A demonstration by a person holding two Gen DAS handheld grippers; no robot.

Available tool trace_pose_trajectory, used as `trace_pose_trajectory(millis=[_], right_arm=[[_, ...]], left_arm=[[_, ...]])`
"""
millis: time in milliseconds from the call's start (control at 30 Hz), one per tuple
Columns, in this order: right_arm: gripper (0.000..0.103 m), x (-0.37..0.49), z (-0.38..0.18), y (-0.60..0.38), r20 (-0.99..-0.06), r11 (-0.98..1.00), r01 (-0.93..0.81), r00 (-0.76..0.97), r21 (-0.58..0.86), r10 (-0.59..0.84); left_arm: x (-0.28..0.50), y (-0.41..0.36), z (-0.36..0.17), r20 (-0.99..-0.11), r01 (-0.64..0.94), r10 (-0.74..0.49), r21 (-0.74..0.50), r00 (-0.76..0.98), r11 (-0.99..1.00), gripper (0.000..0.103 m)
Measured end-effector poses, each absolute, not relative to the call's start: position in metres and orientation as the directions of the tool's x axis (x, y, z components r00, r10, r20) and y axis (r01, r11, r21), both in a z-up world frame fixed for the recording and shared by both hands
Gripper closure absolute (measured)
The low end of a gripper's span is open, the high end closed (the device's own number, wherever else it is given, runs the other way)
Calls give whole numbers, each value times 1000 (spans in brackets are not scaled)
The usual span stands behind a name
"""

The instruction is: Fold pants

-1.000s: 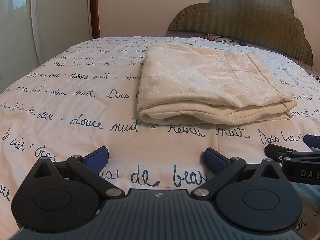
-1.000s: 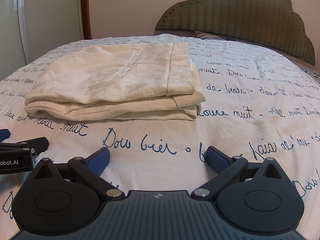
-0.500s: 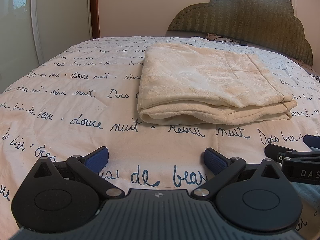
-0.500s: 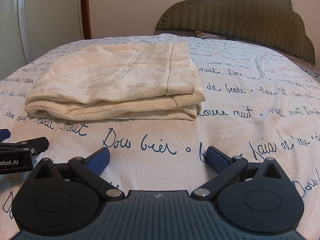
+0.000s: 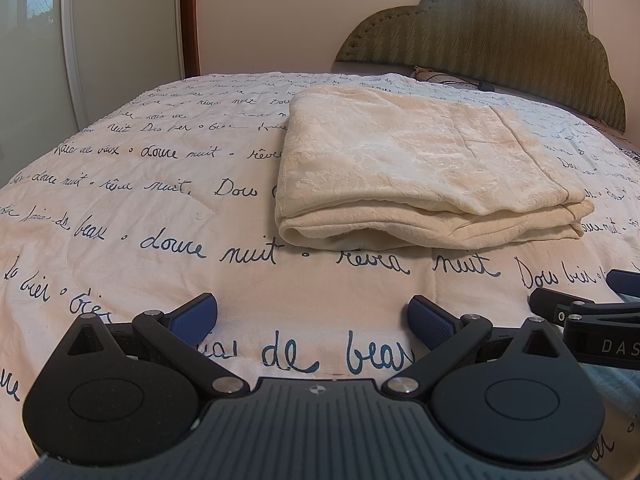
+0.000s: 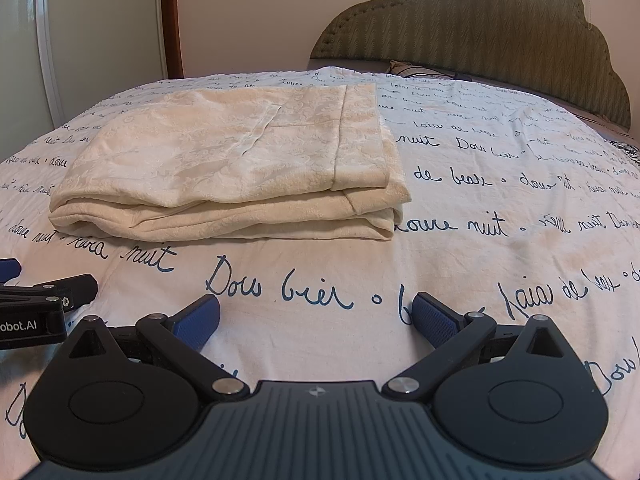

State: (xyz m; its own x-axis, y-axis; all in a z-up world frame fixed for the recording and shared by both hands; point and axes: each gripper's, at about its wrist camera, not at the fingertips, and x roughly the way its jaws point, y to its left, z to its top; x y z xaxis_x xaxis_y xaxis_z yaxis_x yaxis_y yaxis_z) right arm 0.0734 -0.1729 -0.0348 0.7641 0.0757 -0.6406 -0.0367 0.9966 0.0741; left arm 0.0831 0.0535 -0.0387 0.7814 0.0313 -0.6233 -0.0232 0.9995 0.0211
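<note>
Nothing has moved since the earlier frames. Left claw [image 5: 313,315] and right claw [image 6: 316,316] rest low over the bedspread [image 5: 160,208], side by side, each with blue pads spread apart and empty. Ahead of both, well apart from them, cream pants [image 5: 420,172] lie folded in a flat stack. Beyond stands a green headboard [image 6: 480,28].

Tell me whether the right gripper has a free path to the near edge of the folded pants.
Probably yes. The right gripper is open and empty, and only bare bedspread lies between it and the pants, ahead and slightly left.
</note>
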Motion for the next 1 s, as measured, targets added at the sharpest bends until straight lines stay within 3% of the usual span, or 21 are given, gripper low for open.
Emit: trace_pose_trajectory(millis=[1000], right_arm=[[0, 71, -33, -164, -653, 996, 54, 758, 76, 8]], left_arm=[[83, 54, -39, -624, -24, 32, 22, 780, 999, 0]])
